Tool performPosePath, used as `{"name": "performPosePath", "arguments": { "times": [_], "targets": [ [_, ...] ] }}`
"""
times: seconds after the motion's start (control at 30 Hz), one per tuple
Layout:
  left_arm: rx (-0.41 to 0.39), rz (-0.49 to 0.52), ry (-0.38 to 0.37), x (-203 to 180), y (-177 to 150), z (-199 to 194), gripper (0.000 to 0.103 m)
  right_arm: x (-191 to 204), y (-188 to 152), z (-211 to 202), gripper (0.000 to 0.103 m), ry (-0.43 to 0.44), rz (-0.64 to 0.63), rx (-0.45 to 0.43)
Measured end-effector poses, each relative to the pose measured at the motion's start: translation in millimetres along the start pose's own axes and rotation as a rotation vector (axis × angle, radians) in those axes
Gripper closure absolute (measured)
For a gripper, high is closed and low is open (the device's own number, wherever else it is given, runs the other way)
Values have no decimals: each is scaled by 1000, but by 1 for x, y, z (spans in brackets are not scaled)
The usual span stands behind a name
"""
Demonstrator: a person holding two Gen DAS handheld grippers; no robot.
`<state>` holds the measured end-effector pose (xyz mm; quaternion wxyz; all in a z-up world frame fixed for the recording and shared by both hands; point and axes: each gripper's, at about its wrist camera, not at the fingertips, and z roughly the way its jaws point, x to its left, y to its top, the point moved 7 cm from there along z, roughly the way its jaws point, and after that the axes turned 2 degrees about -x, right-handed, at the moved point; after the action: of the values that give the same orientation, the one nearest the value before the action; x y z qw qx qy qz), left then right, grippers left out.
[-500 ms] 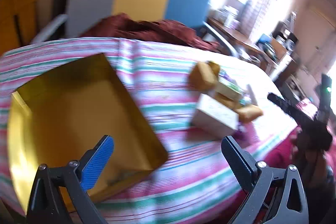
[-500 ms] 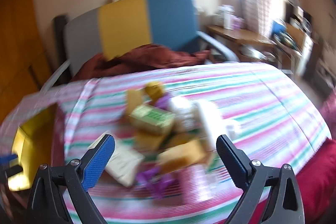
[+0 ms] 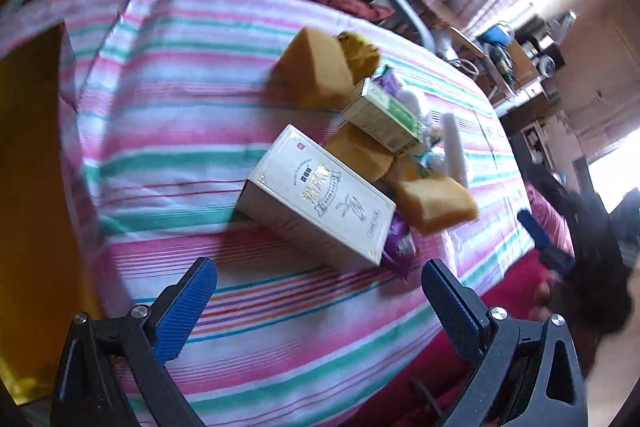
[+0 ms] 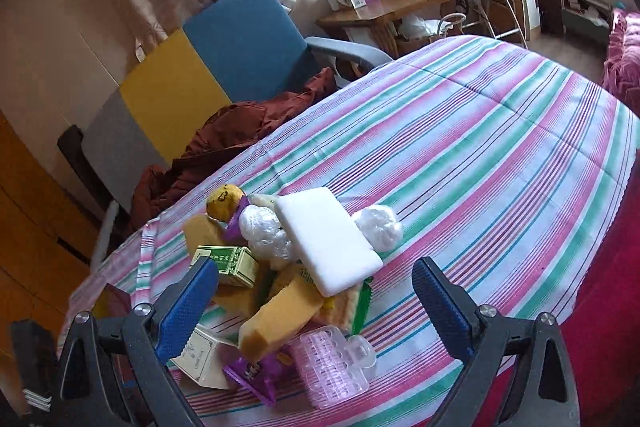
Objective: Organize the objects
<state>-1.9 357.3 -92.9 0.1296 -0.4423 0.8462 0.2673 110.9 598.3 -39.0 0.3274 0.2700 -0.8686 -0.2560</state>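
Note:
A heap of small things lies on the striped cloth [image 3: 192, 131]. In the left wrist view a white printed box [image 3: 320, 195] lies nearest, with tan sponges [image 3: 312, 71] and a green box [image 3: 384, 115] behind it. My left gripper [image 3: 320, 287] hangs open just short of the white box, nothing between its fingers. In the right wrist view a white foam slab [image 4: 326, 241] tops the heap, over a tan sponge [image 4: 280, 311], a green box [image 4: 230, 263], a pink plastic piece [image 4: 332, 367] and a purple packet [image 4: 256, 375]. My right gripper [image 4: 316, 291] stands open above the heap.
A gold tray [image 3: 28, 187] sits at the left edge of the left wrist view. Beyond the table are a chair [image 4: 216, 67] in grey, yellow and blue with a rust-red cloth [image 4: 224, 147] on it, a wooden desk [image 4: 384, 11], and a red blanket [image 4: 600, 299] at the right.
The left view has swung right from the gold tray toward the heap, which is now nearer. The right view has tilted and drawn closer, so the heap sits between its fingers.

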Motion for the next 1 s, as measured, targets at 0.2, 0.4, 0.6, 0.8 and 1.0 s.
{"name": "performPosePath", "arguments": {
  "times": [0.2,0.4,0.6,0.8,1.0],
  "targets": [
    [37,-119,9,5,13,34,0,-4,0,-3,4,47,39,-7],
    [16,-99,63,5,32,54,0,-5,-1,1,4,65,58,12],
    [44,54,112,-9,43,71,0,-7,-2,3,4,71,70,20],
    [10,154,165,1,21,53,5,-8,-3,8,4,66,80,44],
    [-1,250,181,6,-4,38,45,-8,-6,14,4,39,65,78]
  ]
}}
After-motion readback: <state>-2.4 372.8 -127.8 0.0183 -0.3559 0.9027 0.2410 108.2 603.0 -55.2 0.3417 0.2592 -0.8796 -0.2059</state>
